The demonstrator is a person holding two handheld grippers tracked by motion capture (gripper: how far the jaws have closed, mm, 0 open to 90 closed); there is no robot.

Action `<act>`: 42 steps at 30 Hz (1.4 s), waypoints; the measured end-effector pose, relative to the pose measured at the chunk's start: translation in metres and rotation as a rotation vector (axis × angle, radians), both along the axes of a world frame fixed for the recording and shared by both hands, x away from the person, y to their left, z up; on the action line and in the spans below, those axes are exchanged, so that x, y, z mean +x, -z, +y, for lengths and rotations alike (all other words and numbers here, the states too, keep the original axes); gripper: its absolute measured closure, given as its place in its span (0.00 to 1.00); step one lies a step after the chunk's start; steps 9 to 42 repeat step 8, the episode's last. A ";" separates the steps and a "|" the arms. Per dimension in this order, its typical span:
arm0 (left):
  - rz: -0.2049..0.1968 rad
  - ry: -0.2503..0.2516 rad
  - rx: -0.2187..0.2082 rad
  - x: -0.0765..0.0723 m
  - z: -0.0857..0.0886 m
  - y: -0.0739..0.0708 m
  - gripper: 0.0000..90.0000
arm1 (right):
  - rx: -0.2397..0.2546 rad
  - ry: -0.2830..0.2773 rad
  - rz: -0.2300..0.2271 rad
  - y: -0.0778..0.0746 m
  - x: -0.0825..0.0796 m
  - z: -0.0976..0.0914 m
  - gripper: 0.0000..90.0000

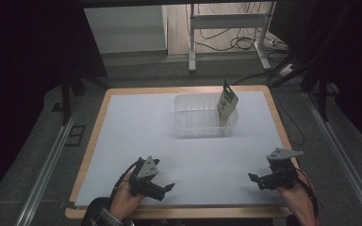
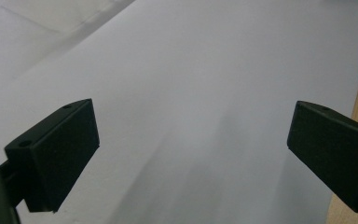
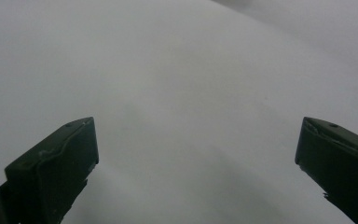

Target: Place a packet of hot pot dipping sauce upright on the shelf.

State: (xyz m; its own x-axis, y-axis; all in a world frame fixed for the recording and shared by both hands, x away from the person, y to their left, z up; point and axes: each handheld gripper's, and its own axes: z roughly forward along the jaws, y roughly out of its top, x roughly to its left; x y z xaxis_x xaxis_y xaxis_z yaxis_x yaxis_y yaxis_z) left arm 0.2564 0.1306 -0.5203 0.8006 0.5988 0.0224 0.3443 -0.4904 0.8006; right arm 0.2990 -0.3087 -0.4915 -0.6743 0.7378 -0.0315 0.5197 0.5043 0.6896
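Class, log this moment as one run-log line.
left claw: open, empty | right claw: open, empty | packet: leaning in clear tub | both claws near table's front edge

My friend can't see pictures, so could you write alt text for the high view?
A person's two hands each hold an open black gripper, left gripper and right gripper, low over a white table. Farther back, a clear plastic tub holds an upright green-and-white packet.

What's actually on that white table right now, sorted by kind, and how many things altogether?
Clear plastic tub: 1
Green-and-cream packet, standing in the tub's right end: 1
Hand-held grippers, left gripper and right gripper, both open and empty: 2
Total: 4
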 end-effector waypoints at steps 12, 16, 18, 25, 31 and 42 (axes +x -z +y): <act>0.001 -0.009 -0.010 0.001 0.001 -0.001 0.02 | 0.010 -0.003 0.020 0.005 0.002 -0.001 0.00; 0.001 -0.009 -0.010 0.001 0.001 -0.001 0.02 | 0.010 -0.003 0.020 0.005 0.002 -0.001 0.00; 0.001 -0.009 -0.010 0.001 0.001 -0.001 0.02 | 0.010 -0.003 0.020 0.005 0.002 -0.001 0.00; 0.001 -0.009 -0.010 0.001 0.001 -0.001 0.02 | 0.010 -0.003 0.020 0.005 0.002 -0.001 0.00; 0.001 -0.009 -0.010 0.001 0.001 -0.001 0.02 | 0.010 -0.003 0.020 0.005 0.002 -0.001 0.00; 0.001 -0.009 -0.010 0.001 0.001 -0.001 0.02 | 0.010 -0.003 0.020 0.005 0.002 -0.001 0.00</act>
